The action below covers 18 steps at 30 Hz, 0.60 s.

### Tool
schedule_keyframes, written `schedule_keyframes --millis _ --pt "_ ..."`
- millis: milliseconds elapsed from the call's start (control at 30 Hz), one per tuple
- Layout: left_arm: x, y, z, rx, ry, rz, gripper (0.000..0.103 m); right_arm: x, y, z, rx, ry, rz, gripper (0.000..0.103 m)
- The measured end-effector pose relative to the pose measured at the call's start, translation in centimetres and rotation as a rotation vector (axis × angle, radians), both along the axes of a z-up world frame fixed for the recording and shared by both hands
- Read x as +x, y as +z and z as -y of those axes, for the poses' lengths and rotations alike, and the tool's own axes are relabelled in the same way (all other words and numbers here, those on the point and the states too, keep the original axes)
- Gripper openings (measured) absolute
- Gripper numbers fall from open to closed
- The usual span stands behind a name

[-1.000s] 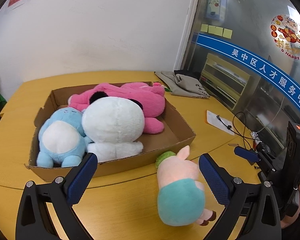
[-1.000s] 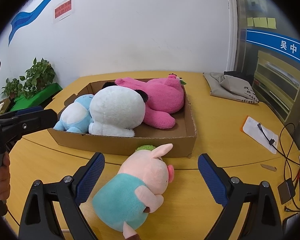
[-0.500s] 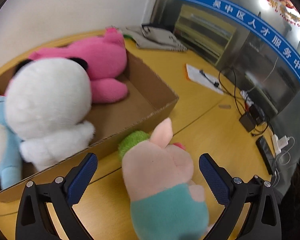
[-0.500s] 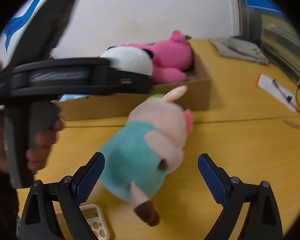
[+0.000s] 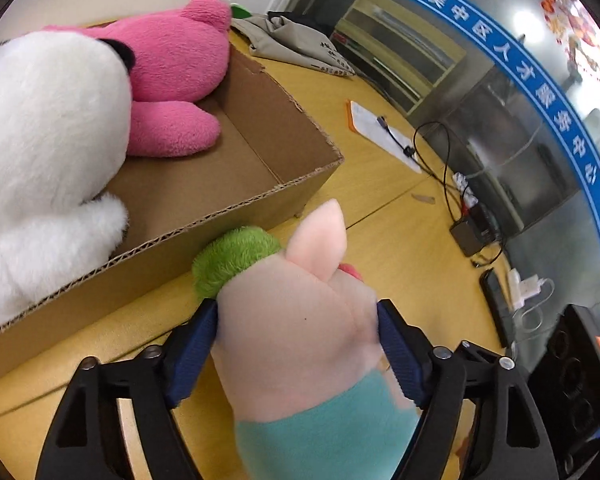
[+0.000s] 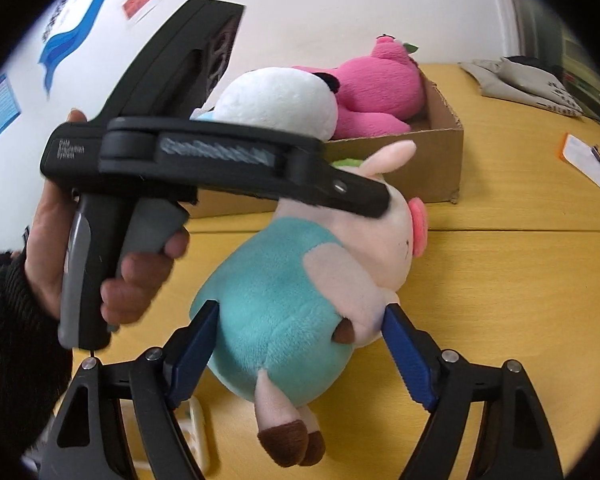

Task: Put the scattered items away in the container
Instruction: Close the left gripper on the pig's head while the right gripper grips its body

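A pig plush (image 5: 300,336) with a pale pink head, teal body and green tuft lies on the yellow table in front of the cardboard box (image 5: 260,148). My left gripper (image 5: 298,344) is shut on its head, blue pads pressing both sides. In the right wrist view my right gripper (image 6: 300,348) is shut on the pig's teal body (image 6: 276,304); the left gripper (image 6: 352,196) reaches across from the left onto the head. The box (image 6: 440,168) holds a white plush (image 5: 40,128) and a pink plush (image 5: 172,64).
A grey cloth bag (image 5: 300,46) lies on the table beyond the box. Paper, cables and a charger (image 5: 468,232) lie to the right. A white plastic piece (image 6: 196,440) lies on the table near my right gripper.
Both grippers have moved in and closed on the pig plush, the left on its head and the right on its body. One second ago both were open and farther back.
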<state>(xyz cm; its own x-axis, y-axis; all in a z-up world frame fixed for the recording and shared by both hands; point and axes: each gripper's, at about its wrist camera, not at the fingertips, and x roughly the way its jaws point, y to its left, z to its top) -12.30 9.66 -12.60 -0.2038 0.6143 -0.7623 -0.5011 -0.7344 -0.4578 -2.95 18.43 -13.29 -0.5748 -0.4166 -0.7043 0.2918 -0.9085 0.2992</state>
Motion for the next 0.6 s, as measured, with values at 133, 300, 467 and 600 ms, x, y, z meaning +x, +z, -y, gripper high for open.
schedule_keyframes --millis 133,300,467,600 --pt "-1.5 -0.7 1.1 0.043 0.066 0.041 0.092 0.1 0.3 -2.1 0.004 0.007 0.005 0.081" --pt "-1.6 -1.8 -0.3 0.087 0.016 0.088 0.087 0.6 0.9 -3.3 0.072 0.056 -0.006 0.081" --pt "-0.8 -1.5 -1.8 0.067 0.009 0.093 0.083 1.5 2.8 -3.1 0.145 -0.007 -0.009 0.083" --pt "-0.2 -1.5 -2.7 0.059 0.003 0.102 0.082 2.0 4.1 -0.2 0.170 -0.010 -0.030 0.086"
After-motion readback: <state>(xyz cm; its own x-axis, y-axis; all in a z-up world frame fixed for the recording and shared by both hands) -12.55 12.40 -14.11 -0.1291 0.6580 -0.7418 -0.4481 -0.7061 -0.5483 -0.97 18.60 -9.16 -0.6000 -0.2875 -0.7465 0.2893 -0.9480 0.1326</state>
